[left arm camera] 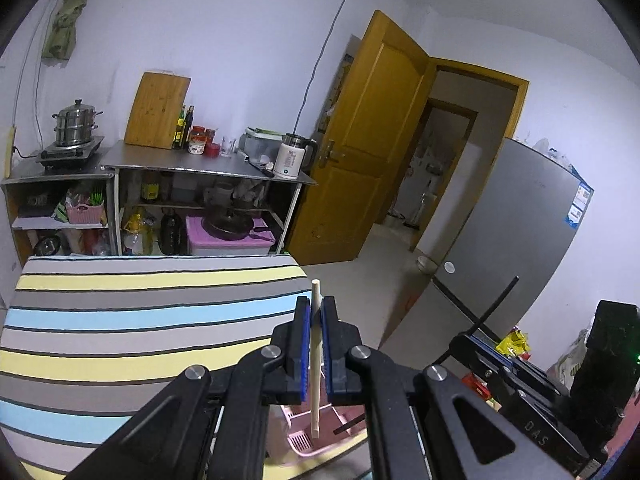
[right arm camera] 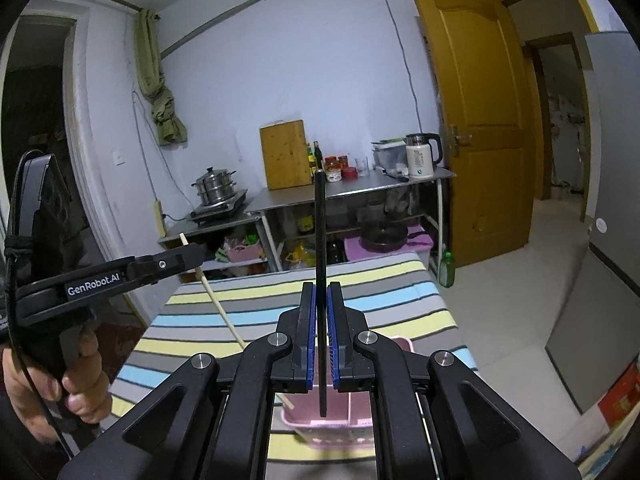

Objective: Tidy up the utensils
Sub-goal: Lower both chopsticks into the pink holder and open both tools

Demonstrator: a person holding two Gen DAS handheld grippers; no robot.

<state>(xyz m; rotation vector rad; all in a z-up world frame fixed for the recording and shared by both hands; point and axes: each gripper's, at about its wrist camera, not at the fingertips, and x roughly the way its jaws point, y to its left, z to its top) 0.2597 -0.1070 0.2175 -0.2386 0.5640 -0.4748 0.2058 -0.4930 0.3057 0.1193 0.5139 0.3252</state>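
My left gripper (left arm camera: 316, 307) is shut on a pale wooden chopstick (left arm camera: 316, 364) that stands nearly upright, its lower end over a pink plastic basket (left arm camera: 298, 442). My right gripper (right arm camera: 321, 292) is shut on a black chopstick (right arm camera: 320, 248), also upright, with its lower tip above the same pink basket (right arm camera: 360, 426). The right wrist view shows the left gripper (right arm camera: 188, 255) at the left, held by a hand (right arm camera: 82, 384), with the wooden chopstick (right arm camera: 222, 312) slanting down toward the basket. At the right of the left wrist view is the right gripper (left arm camera: 478, 340) with the black chopstick (left arm camera: 498, 300).
The basket stands at the near edge of a table with a striped cloth (left arm camera: 120, 320). Behind it are metal shelves (left arm camera: 208, 160) with a steamer pot (left arm camera: 76, 124), a cutting board (left arm camera: 158, 110), jars and a kettle (left arm camera: 292, 156). A yellow door (left arm camera: 372, 152) and a grey fridge (left arm camera: 508, 240) are at the right.
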